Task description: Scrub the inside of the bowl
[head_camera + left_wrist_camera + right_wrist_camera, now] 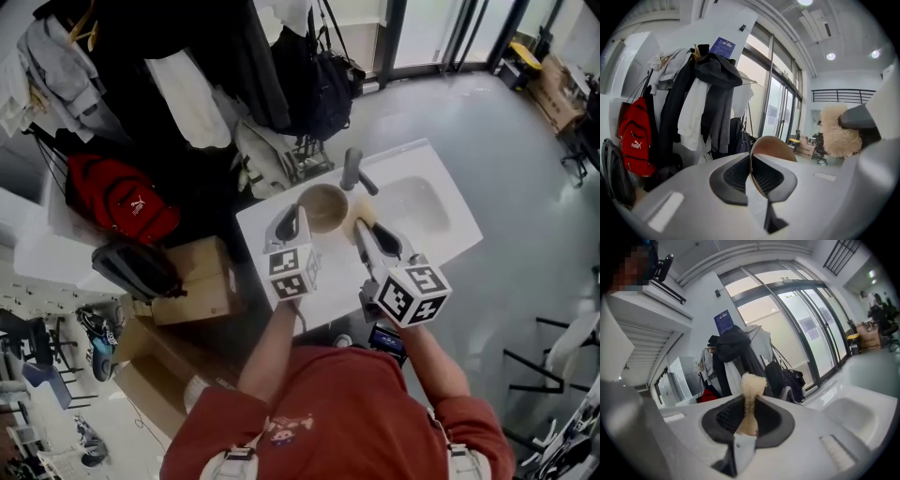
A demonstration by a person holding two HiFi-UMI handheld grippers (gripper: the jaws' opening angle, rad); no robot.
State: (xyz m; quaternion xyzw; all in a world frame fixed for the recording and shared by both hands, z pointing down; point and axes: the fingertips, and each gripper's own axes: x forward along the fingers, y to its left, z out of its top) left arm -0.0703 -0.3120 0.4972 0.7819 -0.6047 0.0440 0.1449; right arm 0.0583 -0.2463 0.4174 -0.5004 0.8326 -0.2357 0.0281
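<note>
My left jaws clamp the bowl by its rim, left of the sink, my right jaws pinch the scrubber just beside it; hard scrubbing could twist that thin rim grip loose.

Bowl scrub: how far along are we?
Done: both pickups. The left tongs are shut on the rim of the bowl, and the right tongs are shut on the fluffy scrubber.
In hand: the bowl is held up near the faucet, with the scrubber just beside its rim, not inside.
Left: all of the scrubbing. Nothing touches the bowl's inside yet.
</note>
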